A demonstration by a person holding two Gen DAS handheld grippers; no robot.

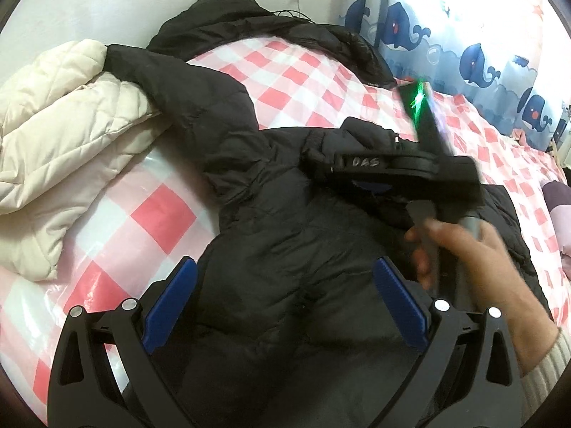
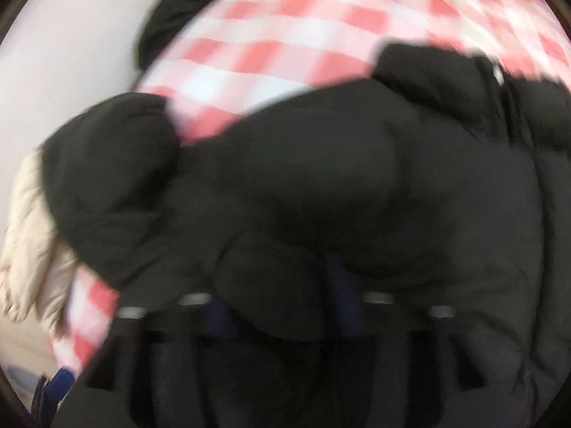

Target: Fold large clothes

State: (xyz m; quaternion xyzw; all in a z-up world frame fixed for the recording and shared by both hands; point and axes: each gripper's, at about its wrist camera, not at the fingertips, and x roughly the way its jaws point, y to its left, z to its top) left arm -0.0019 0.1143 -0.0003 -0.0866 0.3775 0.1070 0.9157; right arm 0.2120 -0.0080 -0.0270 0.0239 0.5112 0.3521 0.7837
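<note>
A large black puffer jacket [image 1: 285, 235] lies spread on a bed with a pink and white checked cover [image 1: 292, 71]. My left gripper [image 1: 285, 306] is open just above the jacket's body, its blue pads [image 1: 171, 299] apart and empty. My right gripper [image 1: 360, 174] shows in the left wrist view, held in a hand, its fingers buried in a fold of the jacket near the sleeve. In the blurred right wrist view the jacket [image 2: 303, 185] bunches over the right gripper [image 2: 285, 306], whose jaws stand close together on the fabric.
A cream quilted garment [image 1: 60, 142] lies heaped at the left of the bed. Another black garment [image 1: 221, 18] lies at the head by the white wall. A whale-print curtain [image 1: 464, 46] hangs at the right.
</note>
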